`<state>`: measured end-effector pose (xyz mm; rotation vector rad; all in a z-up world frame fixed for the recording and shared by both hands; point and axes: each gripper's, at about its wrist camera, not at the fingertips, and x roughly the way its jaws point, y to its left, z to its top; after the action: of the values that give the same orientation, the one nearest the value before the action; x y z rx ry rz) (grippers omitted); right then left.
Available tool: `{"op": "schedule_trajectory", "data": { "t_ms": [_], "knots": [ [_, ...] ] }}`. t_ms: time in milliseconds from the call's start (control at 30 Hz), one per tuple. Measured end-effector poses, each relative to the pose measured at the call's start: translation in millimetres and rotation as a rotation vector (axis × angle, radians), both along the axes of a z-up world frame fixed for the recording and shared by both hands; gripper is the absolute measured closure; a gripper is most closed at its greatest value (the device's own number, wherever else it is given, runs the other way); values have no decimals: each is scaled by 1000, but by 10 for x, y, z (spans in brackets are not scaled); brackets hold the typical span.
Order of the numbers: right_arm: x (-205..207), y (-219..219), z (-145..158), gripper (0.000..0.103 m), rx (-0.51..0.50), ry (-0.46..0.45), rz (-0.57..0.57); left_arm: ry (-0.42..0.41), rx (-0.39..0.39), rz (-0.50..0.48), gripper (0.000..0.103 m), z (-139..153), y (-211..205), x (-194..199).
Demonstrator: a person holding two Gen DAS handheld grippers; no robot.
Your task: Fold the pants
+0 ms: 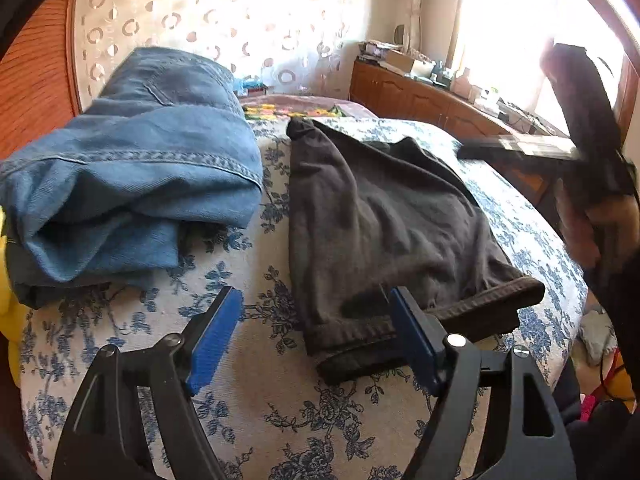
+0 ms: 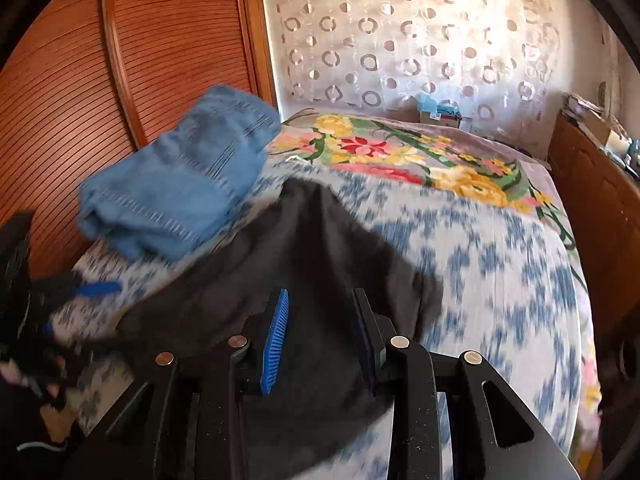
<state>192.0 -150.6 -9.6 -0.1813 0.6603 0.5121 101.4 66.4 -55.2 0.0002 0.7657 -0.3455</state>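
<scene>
Left wrist view, bed [image 1: 248, 412]: floral blue-white cover.
Jeans [image 1: 132, 168]: folded, left.
Dark pants [image 1: 384, 224]: folded, mid-bed.
Left gripper [image 1: 316, 336]: jaws spread, empty, at pants' hem.
Right gripper [image 2: 320, 340]: jaws apart, gripping nothing, above pants.

The right gripper [image 2: 322, 334] hangs over the dark pants [image 2: 320, 240] on the bed [image 2: 500, 256], its fingers [image 2: 276, 340] parted with nothing pinched between them. Folded jeans [image 2: 180, 184] lie beyond the fingers to the left. The left gripper [image 2: 80, 296] shows blurred at far left.
</scene>
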Motion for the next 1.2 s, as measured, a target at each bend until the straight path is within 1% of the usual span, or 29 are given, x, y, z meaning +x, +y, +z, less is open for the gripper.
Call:
{"op": "schedule_trajectory", "data": {
  "t_ms": [167, 300, 567, 867, 1000, 1100, 1133, 1167, 1200],
  "knots": [
    [-572, -83, -111, 70, 11, 17, 4, -10, -11, 9, 26, 40, 55, -128],
    [-889, -124, -193, 70, 13, 36, 12, -4, -7, 0, 30, 28, 49, -182],
    [-1208, -137, -263, 70, 3, 47, 10, 11, 16, -24, 33, -25, -39, -228],
    [-1330, -110, -345, 70, -13, 88, -5, 39, 39, -25, 33, -129, -80, -161],
    [-1363, -91, -371, 70, -15, 93, 1, 54, 33, -25, 34, -163, -79, -135],
    [-1388, -47, -401, 71, -37, 87, 12, 50, 42, -24, 35, -157, -93, -128],
    [-1405, -30, -400, 80, -45, 84, 15, 51, 41, -25, 35, -160, -91, -127],
    [-1406, -26, -400, 89, -44, 81, 19, 52, 41, -27, 38, -164, -90, -125],
    [-1411, -19, -393, 90, -42, 79, 27, 53, 42, -28, 39, -165, -93, -124]
  ]
}}
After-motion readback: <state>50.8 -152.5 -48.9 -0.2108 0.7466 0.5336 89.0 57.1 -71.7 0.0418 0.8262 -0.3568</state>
